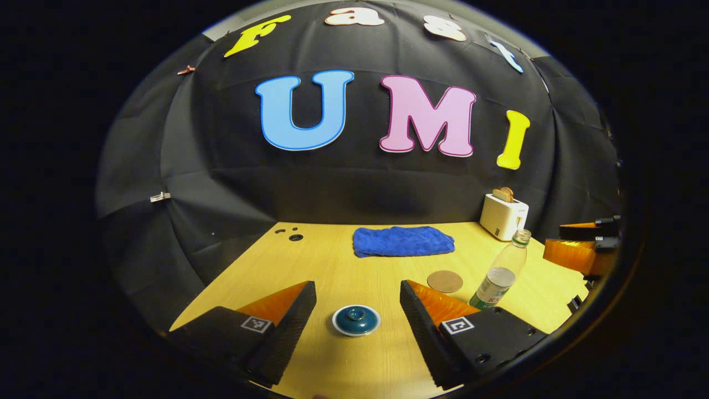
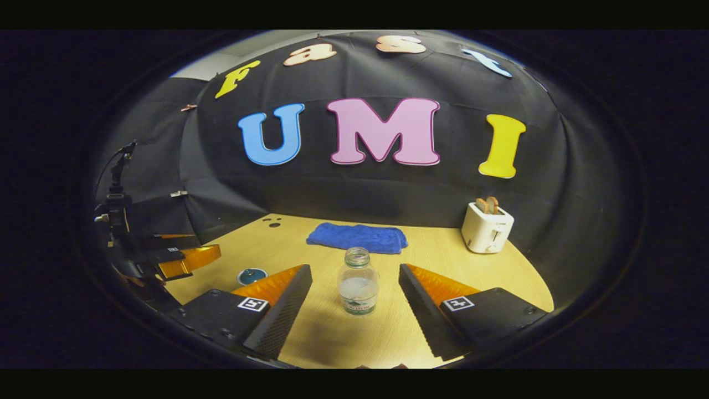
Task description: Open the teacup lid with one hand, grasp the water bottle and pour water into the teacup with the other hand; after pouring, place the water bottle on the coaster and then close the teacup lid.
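Note:
The teacup (image 1: 356, 320) is dark teal with a knobbed lid on it and sits on the wooden table (image 1: 332, 260). It lies low between the fingers of my left gripper (image 1: 357, 285), which is open and touches nothing. A round brown coaster (image 1: 445, 281) lies to its right. The clear water bottle (image 2: 358, 282) stands upright without a cap, partly filled, between the wide-open fingers of my right gripper (image 2: 354, 269), clear of both. The bottle (image 1: 501, 271) stands just right of the coaster. The teacup (image 2: 252, 275) also peeks past the right gripper's left finger.
A folded blue towel (image 1: 403, 241) lies at the back middle of the table. A white toaster (image 1: 503, 216) with bread in it stands at the back right. Small holes (image 1: 295, 237) mark the back left of the table. The other gripper (image 1: 554, 239) hangs at the far right.

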Demonstrator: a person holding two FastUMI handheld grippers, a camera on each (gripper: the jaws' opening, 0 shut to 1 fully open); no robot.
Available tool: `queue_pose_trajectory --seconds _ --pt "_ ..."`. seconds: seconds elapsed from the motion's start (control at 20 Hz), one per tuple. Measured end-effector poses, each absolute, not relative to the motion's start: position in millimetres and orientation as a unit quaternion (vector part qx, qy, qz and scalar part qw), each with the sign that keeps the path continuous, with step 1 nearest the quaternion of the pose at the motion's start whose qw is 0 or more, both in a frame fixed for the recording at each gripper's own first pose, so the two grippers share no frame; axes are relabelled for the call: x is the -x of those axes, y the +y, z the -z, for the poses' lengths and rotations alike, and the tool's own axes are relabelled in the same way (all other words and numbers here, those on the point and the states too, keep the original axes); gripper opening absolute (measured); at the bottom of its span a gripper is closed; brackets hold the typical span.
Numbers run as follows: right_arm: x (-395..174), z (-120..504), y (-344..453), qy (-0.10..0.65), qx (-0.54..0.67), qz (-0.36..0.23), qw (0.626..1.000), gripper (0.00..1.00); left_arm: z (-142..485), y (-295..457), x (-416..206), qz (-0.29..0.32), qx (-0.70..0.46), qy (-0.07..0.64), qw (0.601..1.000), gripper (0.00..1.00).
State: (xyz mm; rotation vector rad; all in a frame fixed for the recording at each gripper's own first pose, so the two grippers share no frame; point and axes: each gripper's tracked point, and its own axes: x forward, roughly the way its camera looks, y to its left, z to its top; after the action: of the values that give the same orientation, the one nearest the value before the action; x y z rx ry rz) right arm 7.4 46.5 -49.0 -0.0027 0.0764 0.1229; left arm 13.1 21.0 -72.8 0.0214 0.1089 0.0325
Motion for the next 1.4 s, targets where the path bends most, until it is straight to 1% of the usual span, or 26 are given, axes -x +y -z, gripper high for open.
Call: queue_pose_trajectory --seconds 0.25,0.45,0.75,0.9,0.95,1.0,1.1,1.2,1.25,1.3,1.35,1.4 --pt "-24.6 74.3 38.1 0.06 -0.003 -0.05 0.997 0.98 107.3 14.6 -45.3 0.003 -0.043 0.064 0.997 0.95" --pt "-30.1 92.0 39.8 0.074 -0.003 -0.049 0.996 0.98 138.5 19.6 -69.8 0.007 -0.041 0.077 0.996 0.96" --pt "-29.7 107.1 50.4 0.09 -0.004 -0.044 0.995 0.98 168.8 39.2 -91.6 0.009 -0.017 0.087 0.996 0.89" --pt "-27.0 112.4 57.2 0.094 0.004 -0.042 0.995 0.98 172.7 37.1 -92.1 0.027 -0.026 0.079 0.996 0.83" --pt "-26.0 114.1 59.5 0.096 0.002 -0.041 0.995 0.98 175.8 34.1 -91.9 0.037 -0.029 0.082 0.996 0.82" --pt "-25.6 115.3 61.0 0.098 0.001 -0.039 0.994 0.98 179.6 32.2 -92.2 0.043 -0.032 0.085 0.995 0.78" --pt "-24.8 118.6 62.9 0.103 -0.002 -0.033 0.994 0.98 180.7 31.1 -93.2 0.051 -0.043 0.085 0.994 0.75" --pt "-23.3 120.9 65.6 0.108 0.002 -0.031 0.994 0.98 182.7 28.9 -93.6 0.062 -0.047 0.086 0.993 0.72" --pt "-23.1 122.2 67.8 0.109 0.004 -0.03 0.994 0.98 183.6 28.7 -93.8 0.066 -0.044 0.089 0.993 0.69" --pt "-24.1 122.8 68.1 0.109 0.004 -0.027 0.994 0.98 185.1 30.2 -94.3 0.067 -0.042 0.089 0.993 0.55" --pt "-24.6 123.4 68.8 0.108 0.003 -0.022 0.994 0.98 183.7 30.5 -95.2 0.069 -0.041 0.089 0.993 0.52" --pt "-24.6 123.1 68.2 0.107 0.0 -0.016 0.994 0.98 185.1 33.6 -95.9 0.07 -0.039 0.091 0.993 0.54"
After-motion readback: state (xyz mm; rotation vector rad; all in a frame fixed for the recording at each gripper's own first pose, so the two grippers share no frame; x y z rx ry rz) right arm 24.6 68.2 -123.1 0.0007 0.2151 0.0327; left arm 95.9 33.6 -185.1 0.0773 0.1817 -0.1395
